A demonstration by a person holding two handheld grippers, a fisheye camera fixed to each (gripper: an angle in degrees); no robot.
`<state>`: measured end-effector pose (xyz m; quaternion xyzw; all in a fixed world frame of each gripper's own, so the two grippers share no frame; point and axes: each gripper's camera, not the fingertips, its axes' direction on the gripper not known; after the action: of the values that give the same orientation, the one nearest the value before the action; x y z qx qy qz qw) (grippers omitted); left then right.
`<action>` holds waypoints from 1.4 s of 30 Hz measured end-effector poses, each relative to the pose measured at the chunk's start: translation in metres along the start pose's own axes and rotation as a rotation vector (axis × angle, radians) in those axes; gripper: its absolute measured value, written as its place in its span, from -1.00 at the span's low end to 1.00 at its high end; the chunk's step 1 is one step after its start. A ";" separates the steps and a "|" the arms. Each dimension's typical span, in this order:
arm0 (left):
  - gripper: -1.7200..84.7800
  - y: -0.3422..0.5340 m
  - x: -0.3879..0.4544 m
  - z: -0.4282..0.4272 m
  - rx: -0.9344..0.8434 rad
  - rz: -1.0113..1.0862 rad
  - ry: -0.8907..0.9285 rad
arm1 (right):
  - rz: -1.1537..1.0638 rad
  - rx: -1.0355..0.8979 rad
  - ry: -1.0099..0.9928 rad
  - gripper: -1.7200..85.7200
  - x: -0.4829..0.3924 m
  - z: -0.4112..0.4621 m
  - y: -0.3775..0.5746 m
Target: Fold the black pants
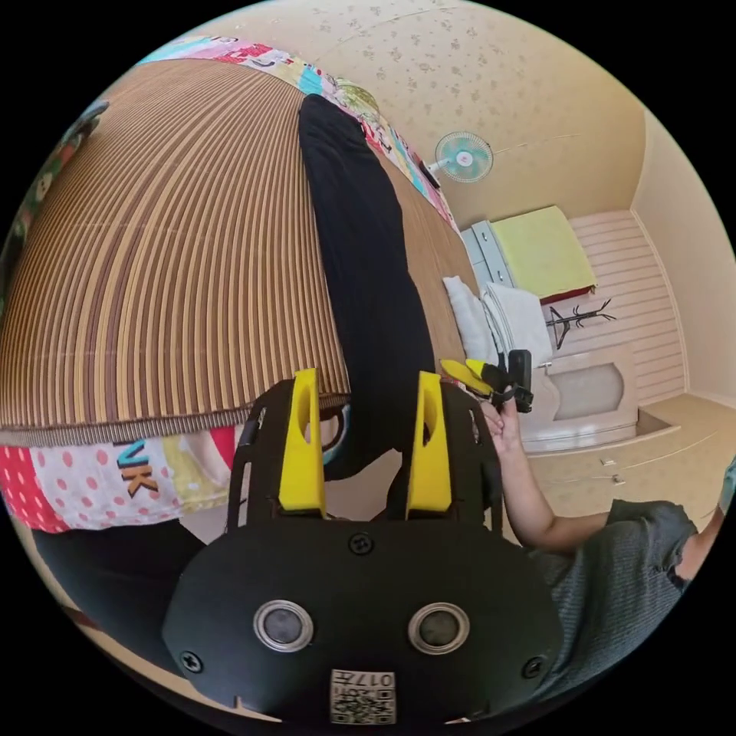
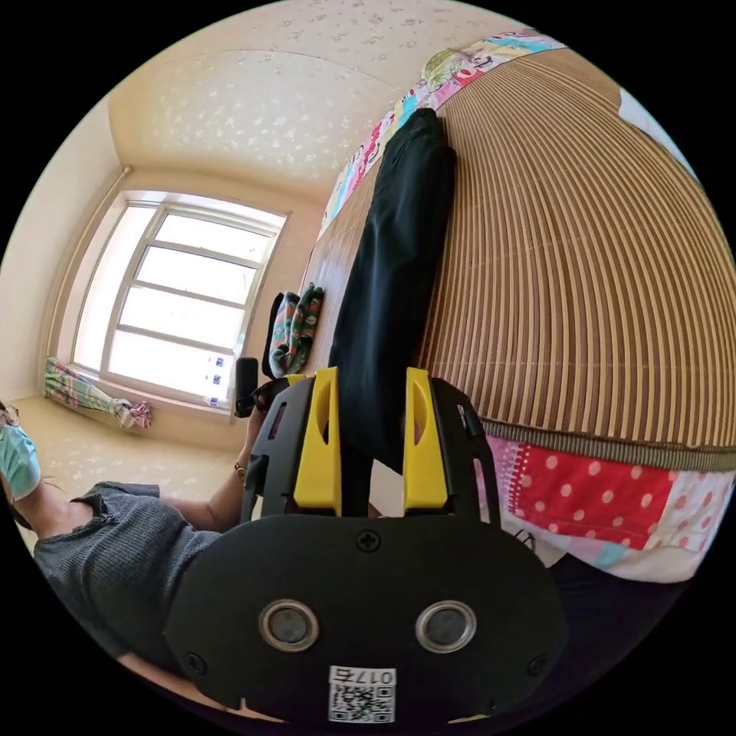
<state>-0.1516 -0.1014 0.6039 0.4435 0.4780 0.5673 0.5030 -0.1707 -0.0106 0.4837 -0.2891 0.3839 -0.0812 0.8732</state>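
On the bed, over a striped mat with a patchwork quilt beneath it, the pants lie as one long, narrow black strip, apparently with leg laid on leg. Their long axis runs straight away from both tongs toward the far edge of the bed, and the near end hangs a little over the near edge. Judging by this, the next fold will carry that near end along the axis to the far one.

The left tongs sit at the near end with jaws apart; black cloth shows in the gap, but whether it lies between the jaws or just beyond I cannot tell. The right tongs sit likewise, jaws apart, framing the same end. Both are about equally near. In the left gripper view, the person's hand holds the right tongs level, beside the pants' edge, forearm bent back to the body.
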 end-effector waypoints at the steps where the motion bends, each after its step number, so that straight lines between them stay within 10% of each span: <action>1: -0.61 -0.012 -0.001 0.006 -0.024 0.000 -0.036 | 0.010 -0.005 0.007 -0.68 0.003 0.004 -0.004; 10: -0.84 -0.016 0.027 -0.001 -0.078 0.141 0.114 | -0.008 -0.025 -0.170 -0.88 -0.001 0.007 0.022; 15: -0.84 0.021 0.103 -0.110 0.173 0.415 0.424 | -0.365 0.115 -0.498 -0.92 -0.093 -0.096 0.049; 23: -0.84 0.069 0.302 -0.305 0.564 0.994 0.501 | -1.065 0.275 -0.342 -0.89 -0.348 -0.233 0.101; 42: -0.84 -0.086 0.293 -0.272 0.644 0.628 0.043 | -0.791 0.394 0.304 -0.93 -0.345 -0.152 -0.054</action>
<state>-0.4364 0.1668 0.4846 0.6892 0.4827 0.5238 0.1328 -0.5138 0.0037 0.6474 -0.2269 0.3448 -0.5208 0.7473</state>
